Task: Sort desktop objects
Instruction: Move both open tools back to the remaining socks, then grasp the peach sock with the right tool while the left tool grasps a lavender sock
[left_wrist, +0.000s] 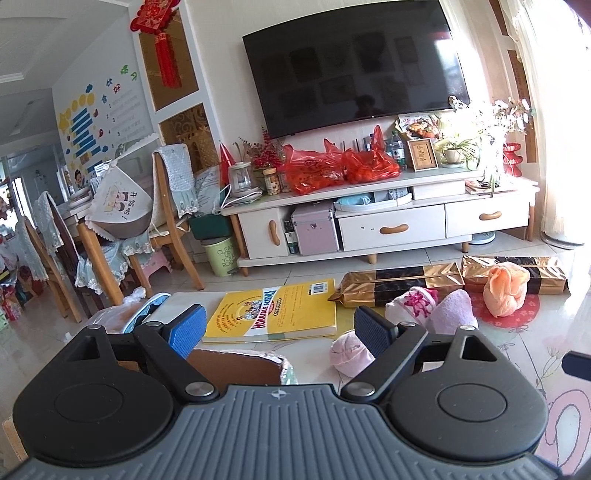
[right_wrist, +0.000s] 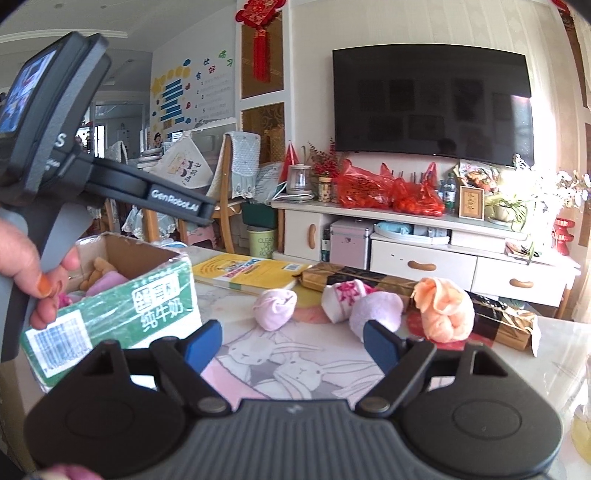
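My left gripper (left_wrist: 280, 332) is open with nothing between its blue pads, hanging over the far rim of a cardboard milk carton (left_wrist: 236, 363). In the right wrist view the same green-printed carton (right_wrist: 110, 299) holds several rolled socks, and a hand (right_wrist: 33, 273) holds the left gripper's body (right_wrist: 110, 184) above it. My right gripper (right_wrist: 291, 347) is open and empty, low over the rabbit-print table mat (right_wrist: 295, 369). Ahead of it lie a pale pink sock ball (right_wrist: 275, 308), a white-and-magenta sock (right_wrist: 343, 299), a lilac sock (right_wrist: 376, 314) and an orange sock (right_wrist: 443, 314).
A yellow book (right_wrist: 251, 273) lies flat behind the carton, also in the left wrist view (left_wrist: 273, 314). Two gold-and-black packages (right_wrist: 354, 280) (right_wrist: 506, 317) lie along the table's far side. Beyond stand a white TV cabinet (right_wrist: 424, 258) and wooden chairs (left_wrist: 170, 229).
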